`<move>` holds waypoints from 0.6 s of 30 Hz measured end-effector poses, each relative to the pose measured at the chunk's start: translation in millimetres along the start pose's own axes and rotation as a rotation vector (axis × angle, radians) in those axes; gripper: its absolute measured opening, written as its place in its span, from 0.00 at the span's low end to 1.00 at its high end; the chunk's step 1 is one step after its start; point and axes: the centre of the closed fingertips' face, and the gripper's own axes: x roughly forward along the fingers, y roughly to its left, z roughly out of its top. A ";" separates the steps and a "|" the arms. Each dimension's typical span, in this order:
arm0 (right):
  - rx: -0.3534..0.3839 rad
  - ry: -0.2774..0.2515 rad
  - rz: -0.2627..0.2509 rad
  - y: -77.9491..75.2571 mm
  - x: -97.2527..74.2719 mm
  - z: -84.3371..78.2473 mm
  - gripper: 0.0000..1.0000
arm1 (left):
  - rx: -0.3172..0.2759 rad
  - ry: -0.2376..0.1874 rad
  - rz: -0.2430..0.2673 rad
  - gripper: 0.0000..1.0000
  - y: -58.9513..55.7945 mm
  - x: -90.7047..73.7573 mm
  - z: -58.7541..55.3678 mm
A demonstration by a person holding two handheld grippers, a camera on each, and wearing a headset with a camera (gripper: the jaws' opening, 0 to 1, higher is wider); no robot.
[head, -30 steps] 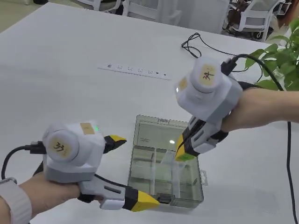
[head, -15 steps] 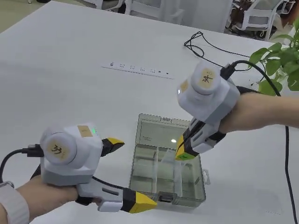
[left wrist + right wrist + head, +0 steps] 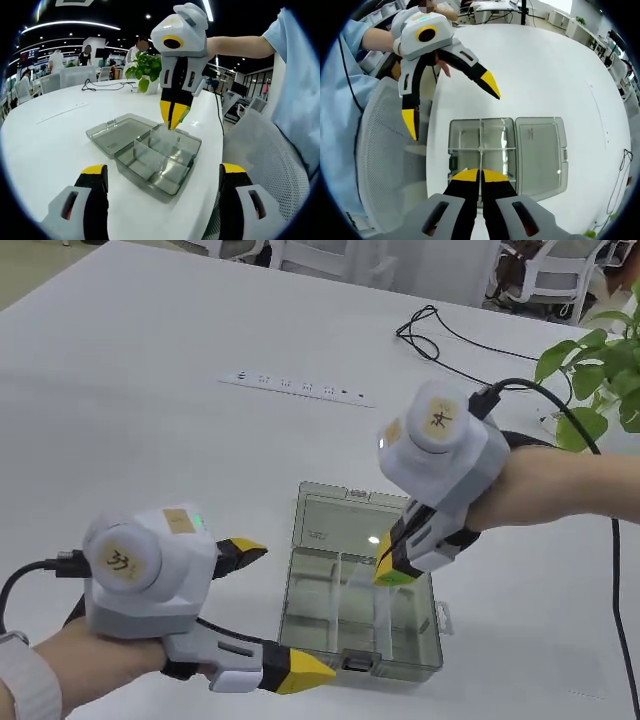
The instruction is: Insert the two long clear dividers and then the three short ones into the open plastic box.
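Two jaws of the right gripper (image 3: pixel 392 575) clamp together on a clear divider (image 3: pixel 363 582), tilted over the middle of the open plastic box (image 3: pixel 335 515). Just off that box's near-left corner, the left gripper (image 3: pixel 288 610) has its jaws spread wide.

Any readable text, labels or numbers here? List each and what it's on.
"33", handwritten, best guess: left-gripper sticker, on top of the left gripper.
Handwritten mark, not legible: right-gripper sticker, on top of the right gripper.
Faint print on the box lid: too small to read.
Markings on the power strip: too small to read.
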 end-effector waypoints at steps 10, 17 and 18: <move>-0.030 -0.009 -0.001 0.7 1.7 2.6 0.02 | -0.004 0.000 -0.005 0.93 -1.4 0.1 -0.7; -0.029 -0.003 -0.007 0.5 7.2 4.4 0.02 | -0.007 0.000 -0.002 0.92 0.3 -1.2 -0.7; -0.030 0.000 -0.007 0.3 8.4 4.3 0.02 | -0.008 -0.003 -0.003 0.92 0.2 -1.4 -0.3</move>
